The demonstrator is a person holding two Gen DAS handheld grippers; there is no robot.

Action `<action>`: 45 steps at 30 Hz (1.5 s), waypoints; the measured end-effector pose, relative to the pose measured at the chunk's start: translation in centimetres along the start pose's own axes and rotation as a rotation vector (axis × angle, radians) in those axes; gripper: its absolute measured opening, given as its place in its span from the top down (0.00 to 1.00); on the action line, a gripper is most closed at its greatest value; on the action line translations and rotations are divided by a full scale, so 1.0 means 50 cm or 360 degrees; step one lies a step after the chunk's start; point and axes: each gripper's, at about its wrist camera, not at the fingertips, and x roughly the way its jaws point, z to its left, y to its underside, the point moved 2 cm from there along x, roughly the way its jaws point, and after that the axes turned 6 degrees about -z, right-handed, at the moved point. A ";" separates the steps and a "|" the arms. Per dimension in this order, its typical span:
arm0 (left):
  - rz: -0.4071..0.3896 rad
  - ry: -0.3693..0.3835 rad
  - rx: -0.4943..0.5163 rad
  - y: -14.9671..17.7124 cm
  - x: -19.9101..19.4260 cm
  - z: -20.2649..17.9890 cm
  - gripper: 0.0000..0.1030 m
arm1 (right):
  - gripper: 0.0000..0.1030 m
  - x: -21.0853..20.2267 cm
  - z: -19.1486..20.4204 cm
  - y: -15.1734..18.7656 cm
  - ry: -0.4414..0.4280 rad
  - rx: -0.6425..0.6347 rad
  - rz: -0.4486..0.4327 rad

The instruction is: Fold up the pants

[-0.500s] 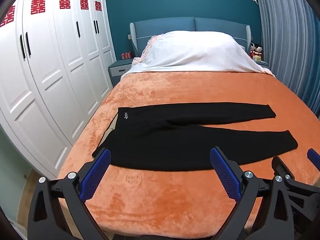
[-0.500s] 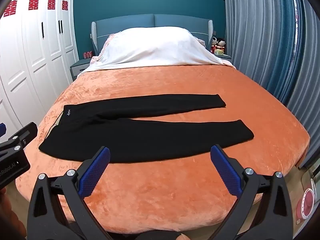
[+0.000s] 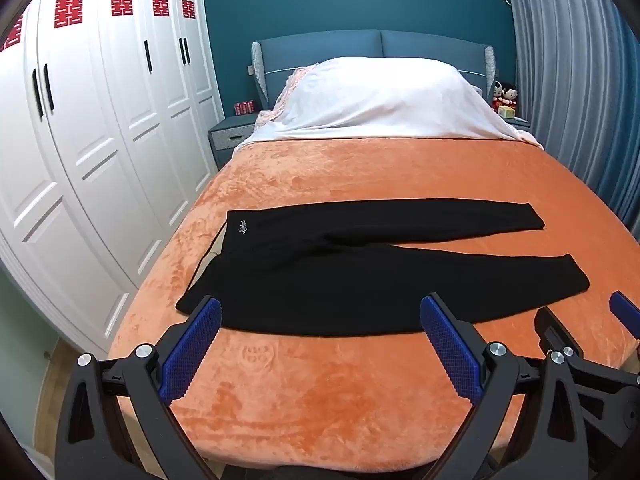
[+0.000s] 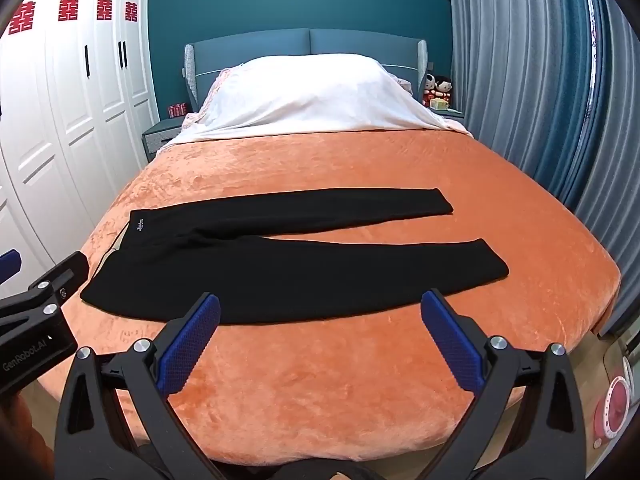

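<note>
Black pants (image 3: 360,272) lie flat on the orange bed cover (image 3: 320,392), waistband at the left, both legs spread out to the right. They also show in the right wrist view (image 4: 288,272). My left gripper (image 3: 320,316) is open and empty, held above the near edge of the pants. My right gripper (image 4: 320,312) is open and empty, also over the near edge of the pants, to the right of the left one. The right gripper's side shows in the left wrist view (image 3: 580,344). The left gripper's side shows in the right wrist view (image 4: 36,312).
A white quilt (image 3: 380,100) covers the head of the bed. White wardrobes (image 3: 100,140) stand along the left. Grey-blue curtains (image 4: 540,100) hang at the right. Nightstands (image 3: 230,134) flank the blue headboard. A pink round object (image 4: 614,408) sits on the floor at right.
Both views have shifted slightly; the pants sit a touch higher in the frames. Both grippers stay open and the pants have not moved.
</note>
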 end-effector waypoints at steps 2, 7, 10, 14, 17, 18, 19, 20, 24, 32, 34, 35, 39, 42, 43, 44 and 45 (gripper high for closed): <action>-0.0005 -0.0007 -0.0003 0.011 0.007 -0.005 0.05 | 0.04 0.002 0.002 0.000 0.0002 0.0002 0.0004; -0.0007 -0.0018 -0.0010 0.010 0.003 -0.006 0.05 | 0.04 0.005 0.005 0.003 -0.0006 0.0018 0.0011; -0.0011 -0.0028 -0.0005 0.008 0.002 -0.007 0.05 | 0.04 0.001 0.002 0.002 -0.0001 0.0024 0.0008; -0.0028 -0.0030 -0.0005 0.020 -0.010 -0.008 0.05 | 0.04 -0.007 0.000 -0.001 -0.0003 0.0030 -0.0001; -0.0032 -0.0026 -0.0014 0.018 -0.017 -0.007 0.05 | 0.04 -0.013 -0.002 -0.001 -0.0001 0.0029 -0.0011; -0.0032 -0.0024 -0.0015 0.018 -0.019 -0.007 0.05 | 0.04 -0.015 -0.001 -0.001 -0.0003 0.0029 -0.0013; -0.0031 -0.0028 -0.0019 0.018 -0.020 -0.007 0.05 | 0.04 -0.018 -0.001 -0.001 -0.0004 0.0029 -0.0016; -0.0030 -0.0025 -0.0023 0.018 -0.021 -0.006 0.05 | 0.04 -0.019 -0.002 -0.001 -0.0005 0.0030 -0.0018; -0.0024 -0.0021 -0.0030 0.016 -0.022 -0.001 0.05 | 0.04 -0.021 -0.003 -0.003 -0.0010 0.0033 -0.0024; -0.0018 -0.0027 -0.0034 0.019 -0.023 0.000 0.05 | 0.04 -0.023 -0.003 -0.002 -0.0011 0.0033 -0.0024; -0.0016 -0.0028 -0.0031 0.019 -0.022 -0.001 0.05 | 0.04 -0.023 -0.003 -0.001 -0.0009 0.0033 -0.0024; -0.0015 -0.0031 -0.0032 0.020 -0.021 -0.001 0.05 | 0.04 -0.025 -0.003 -0.001 -0.0011 0.0034 -0.0025; -0.0008 -0.0021 -0.0038 0.021 -0.018 0.001 0.05 | 0.04 -0.025 -0.003 -0.002 -0.0009 0.0033 -0.0021; -0.0008 -0.0022 -0.0035 0.022 -0.018 0.003 0.05 | 0.04 -0.025 -0.002 -0.002 -0.0007 0.0028 -0.0020; -0.0006 -0.0025 -0.0037 0.022 -0.017 0.003 0.05 | 0.04 -0.026 -0.002 -0.002 -0.0005 0.0028 -0.0020; -0.0006 -0.0025 -0.0038 0.022 -0.017 0.003 0.05 | 0.04 -0.027 -0.002 -0.002 -0.0010 0.0028 -0.0019; -0.0006 -0.0023 -0.0038 0.022 -0.017 0.003 0.05 | 0.04 -0.026 -0.003 -0.004 -0.0013 0.0028 -0.0018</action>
